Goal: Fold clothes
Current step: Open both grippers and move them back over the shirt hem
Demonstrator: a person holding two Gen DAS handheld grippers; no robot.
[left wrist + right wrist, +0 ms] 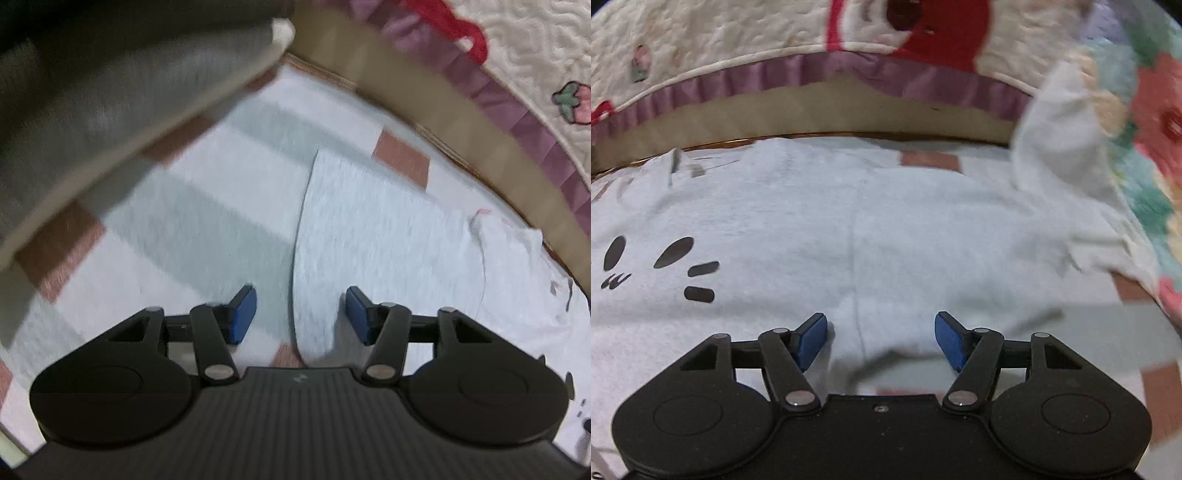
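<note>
Left gripper hangs low over the floor with its blue pads spread wide, nothing between them, and the curved edge of the white garment runs straight through the gap. To the left of that edge lies bare tiled floor, pale with pinkish squares, which gives free room on that side. Further out on the left a grey upholstered furniture piece leans in, blurred, and closes off the upper corner. Ahead and to the right a tan bed base arcs around the floor patch, and a crumpled part of the garment lies close against it.

Right gripper, jaws apart as well and holding nothing, sits just above the garment, which spreads flat across nearly the whole floor in its view. A vertical crease or seam runs up from between the pads. Off to the left, a black cat-face print shows on the cloth. The garment's far edge comes almost up to the bed base; above that hangs a purple-frilled quilt. On the right, one sleeve rises up against a flowered blanket, which crowds that side. A little tile shows beyond the far hem.
</note>
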